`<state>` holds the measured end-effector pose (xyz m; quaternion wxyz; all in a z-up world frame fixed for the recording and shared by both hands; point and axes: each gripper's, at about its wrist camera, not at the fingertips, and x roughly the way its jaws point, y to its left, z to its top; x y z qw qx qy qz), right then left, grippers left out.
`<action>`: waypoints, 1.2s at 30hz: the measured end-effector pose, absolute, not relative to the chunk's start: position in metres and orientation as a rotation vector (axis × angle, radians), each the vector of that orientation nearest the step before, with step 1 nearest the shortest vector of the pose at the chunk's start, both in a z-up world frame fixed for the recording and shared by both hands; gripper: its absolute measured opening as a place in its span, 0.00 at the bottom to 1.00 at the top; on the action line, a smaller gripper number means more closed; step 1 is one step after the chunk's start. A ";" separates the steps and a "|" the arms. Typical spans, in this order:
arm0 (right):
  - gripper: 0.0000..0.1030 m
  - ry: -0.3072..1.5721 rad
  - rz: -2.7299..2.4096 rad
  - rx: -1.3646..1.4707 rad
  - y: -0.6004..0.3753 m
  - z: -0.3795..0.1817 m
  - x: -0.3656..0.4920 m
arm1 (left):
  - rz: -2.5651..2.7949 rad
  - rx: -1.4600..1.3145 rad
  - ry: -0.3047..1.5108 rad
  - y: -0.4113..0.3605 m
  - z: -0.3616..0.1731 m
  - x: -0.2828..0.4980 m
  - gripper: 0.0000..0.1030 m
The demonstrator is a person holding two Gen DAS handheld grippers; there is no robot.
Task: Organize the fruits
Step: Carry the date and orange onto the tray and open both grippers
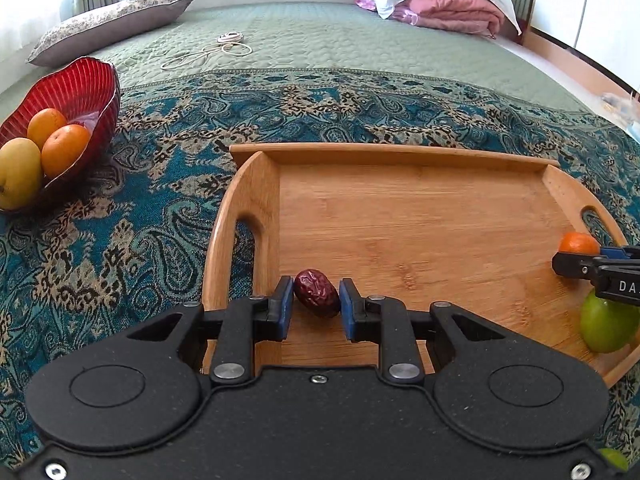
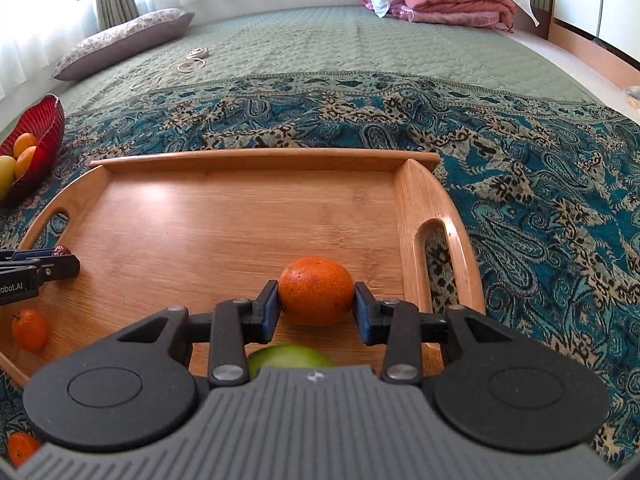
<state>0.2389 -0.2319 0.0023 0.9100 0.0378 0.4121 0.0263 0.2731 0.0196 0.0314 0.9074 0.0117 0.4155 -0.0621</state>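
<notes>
My left gripper (image 1: 316, 300) is shut on a wrinkled red date (image 1: 317, 291) over the near left part of the wooden tray (image 1: 400, 208). My right gripper (image 2: 316, 300) is shut on an orange tangerine (image 2: 316, 290) over the tray's (image 2: 200, 216) near right part. A green fruit (image 2: 290, 354) lies on the tray just under the right gripper; it also shows in the left wrist view (image 1: 606, 326). A small orange fruit (image 2: 30, 328) lies at the tray's near left. A red ribbed bowl (image 1: 74, 88) on the left holds two oranges (image 1: 64, 148) and a yellow fruit (image 1: 18, 172).
The tray sits on a teal patterned throw (image 2: 540, 184) over a green quilted bed (image 1: 320, 40). A white cable (image 1: 208, 54) lies on the quilt. A pillow (image 1: 112, 24) and folded pink bedding (image 1: 452, 10) lie at the back. Another orange fruit (image 2: 22, 448) lies near the tray's front left.
</notes>
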 end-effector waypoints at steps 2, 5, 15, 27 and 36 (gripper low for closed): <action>0.41 0.851 0.055 0.075 -0.232 0.002 0.239 | -0.127 0.019 0.859 0.020 0.032 0.274 0.22; 0.41 0.852 0.055 0.065 -0.231 0.002 0.239 | -0.127 0.021 0.858 0.020 0.032 0.274 0.22; 0.46 0.850 0.058 0.086 -0.233 0.003 0.238 | -0.127 0.020 0.853 0.021 0.032 0.274 0.23; 0.65 0.769 0.092 0.103 -0.234 0.018 0.217 | -0.127 0.084 0.781 0.017 0.044 0.246 0.45; 0.76 0.657 0.122 0.086 -0.234 0.038 0.173 | -0.148 0.097 0.683 0.016 0.063 0.200 0.58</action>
